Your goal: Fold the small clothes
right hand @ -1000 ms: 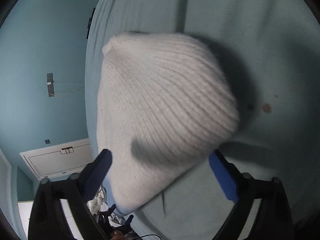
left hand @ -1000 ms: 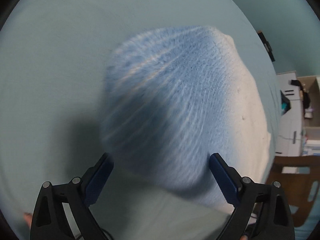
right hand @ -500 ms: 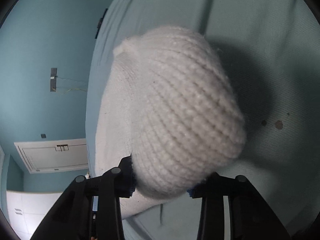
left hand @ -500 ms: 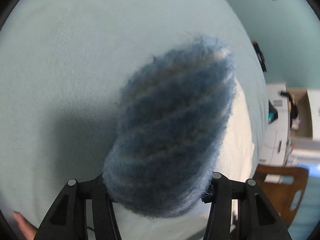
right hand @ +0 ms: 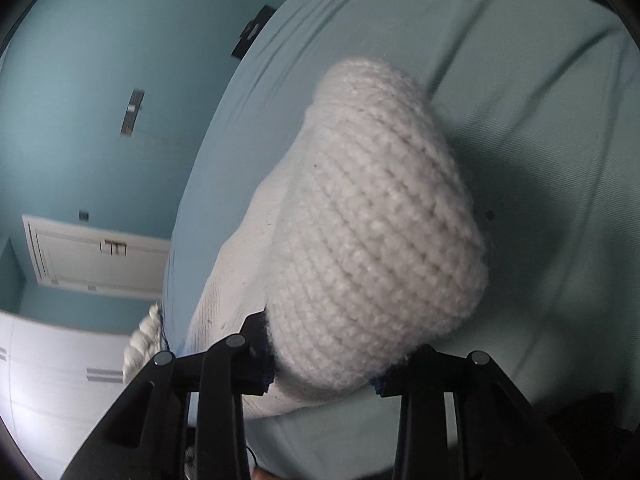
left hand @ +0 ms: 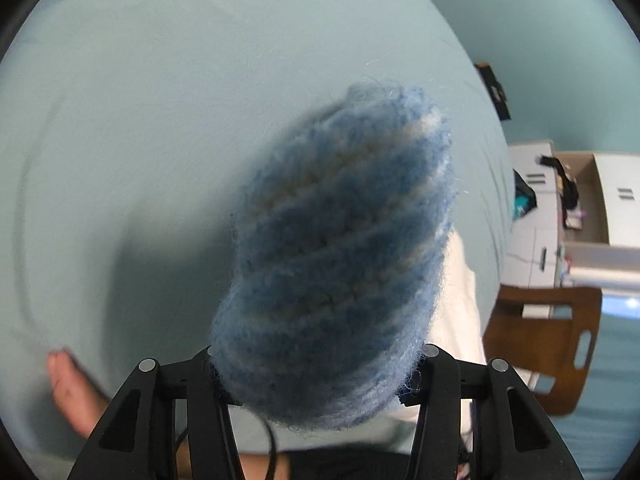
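A knitted garment, blue at one end and white at the other, is held up over a pale teal bed sheet (left hand: 160, 140). My left gripper (left hand: 316, 372) is shut on its blue, white-flecked end (left hand: 340, 260), which bulges up between the fingers and fills the middle of the left wrist view. My right gripper (right hand: 324, 364) is shut on its white knitted end (right hand: 380, 240), bunched thick between the fingers. A flatter white part (right hand: 240, 280) trails down to the left of it. The fingertips of both grippers are hidden by the knit.
A bare foot (left hand: 72, 388) shows at the lower left by the sheet. Beyond the bed's right edge stand a wooden chair (left hand: 548, 340), white drawers and an open box (left hand: 580, 208). The right wrist view shows a teal wall (right hand: 80, 120) and a white door (right hand: 92, 256).
Both grippers were open around the knit one second ago and have closed on it. Both ends have since been lifted and now bunch up between the fingers.
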### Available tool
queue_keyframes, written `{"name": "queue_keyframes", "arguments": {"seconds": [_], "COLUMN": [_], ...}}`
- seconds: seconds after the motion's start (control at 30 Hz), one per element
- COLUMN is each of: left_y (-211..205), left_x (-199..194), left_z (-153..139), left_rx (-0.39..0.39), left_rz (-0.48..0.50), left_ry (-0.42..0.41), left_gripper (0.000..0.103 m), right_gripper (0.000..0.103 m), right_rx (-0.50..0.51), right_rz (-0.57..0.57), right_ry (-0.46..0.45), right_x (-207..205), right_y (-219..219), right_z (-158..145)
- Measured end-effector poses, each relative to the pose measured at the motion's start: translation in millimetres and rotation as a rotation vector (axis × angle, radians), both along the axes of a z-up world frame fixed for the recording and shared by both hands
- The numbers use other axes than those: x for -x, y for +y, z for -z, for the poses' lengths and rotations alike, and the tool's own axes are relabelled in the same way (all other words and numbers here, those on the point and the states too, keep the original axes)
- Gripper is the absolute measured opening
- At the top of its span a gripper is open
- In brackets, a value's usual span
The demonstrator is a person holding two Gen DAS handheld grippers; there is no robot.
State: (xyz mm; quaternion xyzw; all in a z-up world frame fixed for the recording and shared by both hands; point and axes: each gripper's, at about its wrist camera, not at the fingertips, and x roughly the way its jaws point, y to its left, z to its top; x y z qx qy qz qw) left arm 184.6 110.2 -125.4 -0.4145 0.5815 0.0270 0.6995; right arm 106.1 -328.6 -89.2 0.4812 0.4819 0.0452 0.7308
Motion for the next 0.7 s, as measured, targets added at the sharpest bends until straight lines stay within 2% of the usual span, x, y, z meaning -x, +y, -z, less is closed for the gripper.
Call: {"name": "queue_keyframes", "arguments": {"seconds": [0.1, 0.17, 0.33, 0.4, 0.5, 0.57, 0.7], "left_y": [2, 3, 5, 3, 9, 21, 27], "left_x": [29, 43, 54, 56, 49, 47, 8], "left_z": [-15, -19, -15, -19, -29, -34, -30], "left_rx": [0.048, 0.072, 0.107, 0.12, 0.15, 0.184, 0.252], "left_rz": [0.015, 0.034, 0.021, 0.0, -0.021, -0.045, -0.135], "left_ry": [-0.004, -0.002, 0.054, 0.068, 0.059, 0.067, 0.134], "left_gripper": [0.048, 0.048, 0.047, 0.046, 0.046, 0.046, 0.046], "right_gripper": [0.03, 0.03, 0.03, 0.03, 0.03, 0.03, 0.036], "right_rx": [0.022, 0.003, -0.061, -0.093, -0.102, -0.133, -0.202], "right_rz": [-0.082, -0.106, -0.097, -0.092, -0.108, -0.109, -0.08], "right_ry": [0.015, 0.048, 0.152, 0.173, 0.182, 0.222, 0.297], "right_x": [14, 20, 11, 10, 8, 8, -15], "right_y": [-6, -12, -20, -23, -23, -29, -39], "right_z": [-14, -12, 13, 11, -2, -6, -7]}}
